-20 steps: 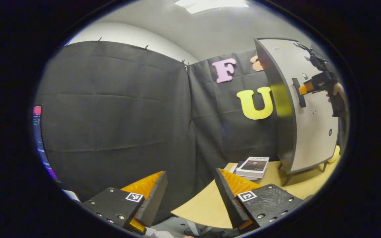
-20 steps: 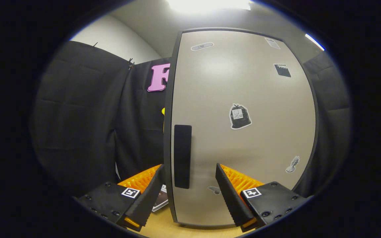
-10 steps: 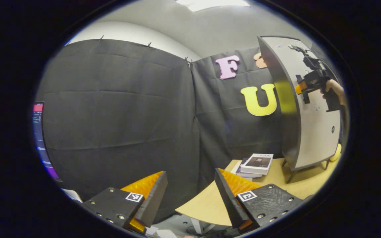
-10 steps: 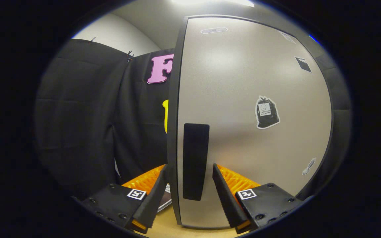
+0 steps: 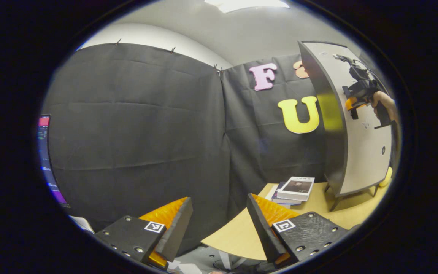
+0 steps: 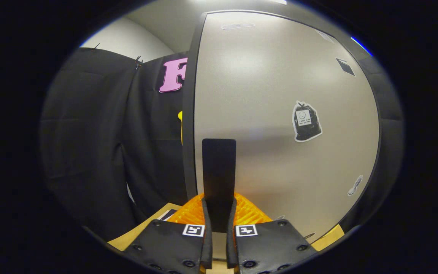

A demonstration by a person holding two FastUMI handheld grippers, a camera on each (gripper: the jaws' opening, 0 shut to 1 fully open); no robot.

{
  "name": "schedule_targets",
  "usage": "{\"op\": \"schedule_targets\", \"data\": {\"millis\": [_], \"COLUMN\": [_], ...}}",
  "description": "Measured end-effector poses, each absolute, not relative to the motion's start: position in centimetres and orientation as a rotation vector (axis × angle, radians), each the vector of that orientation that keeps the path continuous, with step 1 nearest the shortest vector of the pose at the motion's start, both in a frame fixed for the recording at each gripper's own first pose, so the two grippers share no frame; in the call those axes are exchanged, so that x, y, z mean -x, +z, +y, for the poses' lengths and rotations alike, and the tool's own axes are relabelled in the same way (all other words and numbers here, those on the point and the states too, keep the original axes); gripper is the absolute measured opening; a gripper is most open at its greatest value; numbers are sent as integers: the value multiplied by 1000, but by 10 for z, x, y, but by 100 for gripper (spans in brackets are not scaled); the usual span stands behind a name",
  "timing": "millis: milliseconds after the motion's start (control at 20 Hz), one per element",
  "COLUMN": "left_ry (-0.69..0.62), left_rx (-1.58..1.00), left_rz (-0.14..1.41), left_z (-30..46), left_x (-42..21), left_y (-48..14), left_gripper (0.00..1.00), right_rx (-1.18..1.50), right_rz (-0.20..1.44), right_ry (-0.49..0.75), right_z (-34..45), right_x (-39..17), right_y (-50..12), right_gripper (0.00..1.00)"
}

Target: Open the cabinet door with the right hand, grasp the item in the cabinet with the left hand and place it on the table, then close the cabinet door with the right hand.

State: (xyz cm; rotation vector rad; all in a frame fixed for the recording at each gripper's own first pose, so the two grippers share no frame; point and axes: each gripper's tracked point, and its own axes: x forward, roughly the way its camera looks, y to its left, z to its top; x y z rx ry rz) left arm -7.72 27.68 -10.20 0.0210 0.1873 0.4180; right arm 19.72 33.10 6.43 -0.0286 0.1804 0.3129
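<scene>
My right gripper (image 6: pixel 219 213) pinches the black handle (image 6: pixel 219 171) on the cabinet door (image 6: pixel 280 114). My left gripper (image 5: pixel 219 224) is wide apart, holding nothing.

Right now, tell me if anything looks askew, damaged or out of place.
Nothing stands out. The cabinet stands upright on the table, door shut, with the right gripper closed on the handle. The books lie stacked slightly unevenly beside it. The left gripper is open, empty.

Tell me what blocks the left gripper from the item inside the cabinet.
The cabinet door is closed over the inside, so the item is hidden. The right gripper is clamped on the door handle; the left gripper waits open, well short of the cabinet.
</scene>
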Motion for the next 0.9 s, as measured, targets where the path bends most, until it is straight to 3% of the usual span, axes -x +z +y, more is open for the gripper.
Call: {"op": "schedule_targets", "data": {"millis": [900], "left_ry": [188], "left_rx": [-14], "left_rz": [114], "left_z": [166], "left_x": [17], "left_y": [-76], "left_gripper": [87], "right_rx": [14], "right_rz": [225], "right_ry": [580], "right_z": [316], "right_x": [-147], "right_y": [76], "right_gripper": [15]}}
